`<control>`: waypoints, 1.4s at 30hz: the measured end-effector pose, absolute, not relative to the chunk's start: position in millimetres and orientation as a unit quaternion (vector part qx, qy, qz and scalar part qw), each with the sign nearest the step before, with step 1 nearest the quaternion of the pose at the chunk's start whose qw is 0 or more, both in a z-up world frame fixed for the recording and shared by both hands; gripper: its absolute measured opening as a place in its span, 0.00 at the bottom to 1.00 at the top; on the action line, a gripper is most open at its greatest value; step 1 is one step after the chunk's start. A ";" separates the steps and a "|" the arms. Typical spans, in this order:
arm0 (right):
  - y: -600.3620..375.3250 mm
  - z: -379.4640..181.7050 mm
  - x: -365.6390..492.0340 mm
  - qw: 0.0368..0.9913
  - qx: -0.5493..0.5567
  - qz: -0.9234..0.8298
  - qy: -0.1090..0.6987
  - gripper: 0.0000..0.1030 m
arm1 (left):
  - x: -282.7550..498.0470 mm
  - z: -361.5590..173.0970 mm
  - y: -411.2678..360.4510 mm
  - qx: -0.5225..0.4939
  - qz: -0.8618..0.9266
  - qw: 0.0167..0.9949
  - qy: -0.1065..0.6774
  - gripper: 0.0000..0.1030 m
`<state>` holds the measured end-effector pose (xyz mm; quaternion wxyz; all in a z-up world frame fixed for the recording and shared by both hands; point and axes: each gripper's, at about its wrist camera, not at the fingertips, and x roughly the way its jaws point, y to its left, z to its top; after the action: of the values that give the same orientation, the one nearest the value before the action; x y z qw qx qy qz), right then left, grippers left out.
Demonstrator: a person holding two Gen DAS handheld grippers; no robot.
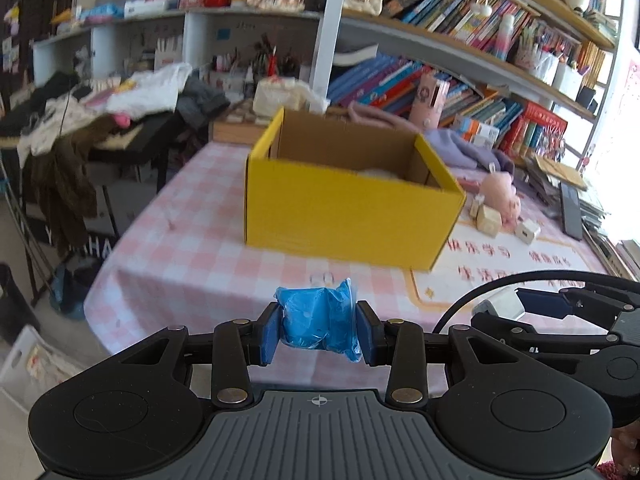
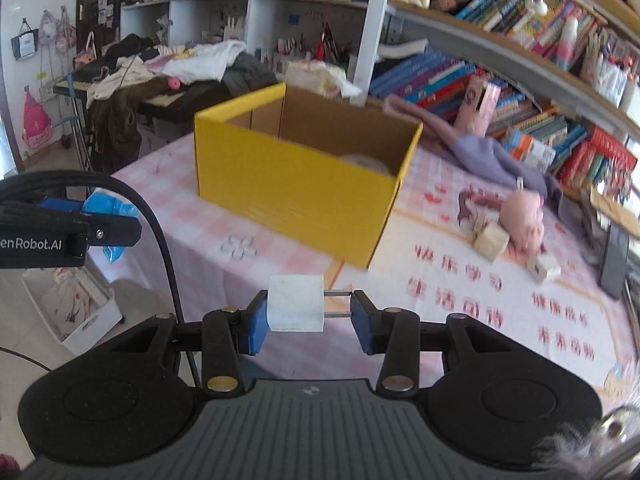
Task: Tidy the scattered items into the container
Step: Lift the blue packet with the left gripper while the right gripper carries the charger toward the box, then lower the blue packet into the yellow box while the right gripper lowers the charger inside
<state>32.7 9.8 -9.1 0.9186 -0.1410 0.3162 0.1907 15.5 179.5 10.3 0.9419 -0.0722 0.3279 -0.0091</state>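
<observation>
Both of your tongs are loaded: the left tongs [image 1: 319, 330] pinch a crinkly blue plastic bundle [image 1: 318, 316], the right tongs [image 2: 307, 317] clamp a white plug adapter [image 2: 296, 308], prongs against one pad. The yellow cardboard box [image 2: 296, 184] stands mid-bench; only the right view shows its pale, blurred contents clearly.

Home study room: crammed bookshelves [image 2: 500, 12], clothes pile [image 2: 168, 68], checked tablecloth [image 2: 460, 304].

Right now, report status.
Left gripper shut on blue bag. Right gripper shut on white plug. Yellow box ahead, open, path clear.
</observation>
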 end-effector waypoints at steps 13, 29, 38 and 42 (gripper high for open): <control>27.4 27.6 131.5 0.936 -0.155 0.223 0.224 0.40 | 117.1 56.2 186.1 -0.034 -0.033 0.960 0.275 0.37; 54.3 -4.6 307.1 0.848 -0.248 0.307 0.353 0.40 | 295.5 4.7 187.1 0.033 -0.085 0.888 0.451 0.37; 72.2 -28.8 354.9 0.790 -0.344 0.332 0.384 0.40 | 344.2 -17.8 168.6 0.114 -0.117 0.846 0.507 0.38; 71.0 -33.4 360.7 0.787 -0.344 0.333 0.390 0.40 | 346.2 -21.3 156.7 0.162 -0.123 0.843 0.497 0.38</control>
<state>360.7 71.0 -33.4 0.7866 -0.3437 0.3899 0.3334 346.2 156.7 -21.3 0.8434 0.1621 0.4974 -0.1225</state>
